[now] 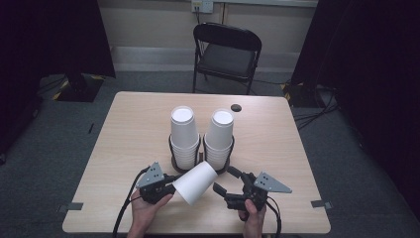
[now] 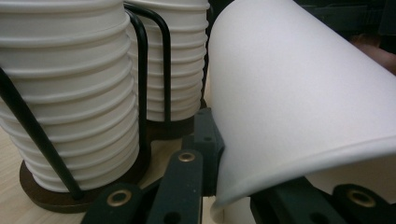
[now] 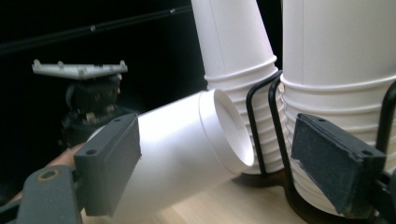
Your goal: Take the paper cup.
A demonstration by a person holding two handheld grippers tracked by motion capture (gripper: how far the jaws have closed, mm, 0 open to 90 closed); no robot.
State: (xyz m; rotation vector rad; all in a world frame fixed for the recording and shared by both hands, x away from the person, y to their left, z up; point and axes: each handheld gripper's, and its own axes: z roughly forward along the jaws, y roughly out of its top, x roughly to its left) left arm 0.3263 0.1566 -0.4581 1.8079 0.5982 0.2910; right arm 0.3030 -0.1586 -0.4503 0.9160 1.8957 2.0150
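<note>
pale wood-grain laminate covers the table, which stands on grey carpet before a black folding chair and dark curtains. two tall stacks of white ribbed paper cups, upside down, sit side by side in black wire holders on round dark bases; the left stack and the right stack almost touch.

the left gripper pinches the rim wall of a single smooth white paper cup, one jaw inside the mouth and one outside, so the thin wall bows slightly under the clamp. the cup lies tilted on its side just in front of the stacks, its closed base aimed toward them, probably so it can be turned over onto a stack.

the right gripper waits beside the cup with jaws spread wide and nothing between them, likely ready to steady the cone. its flat pads look matte and rubbery.
</note>
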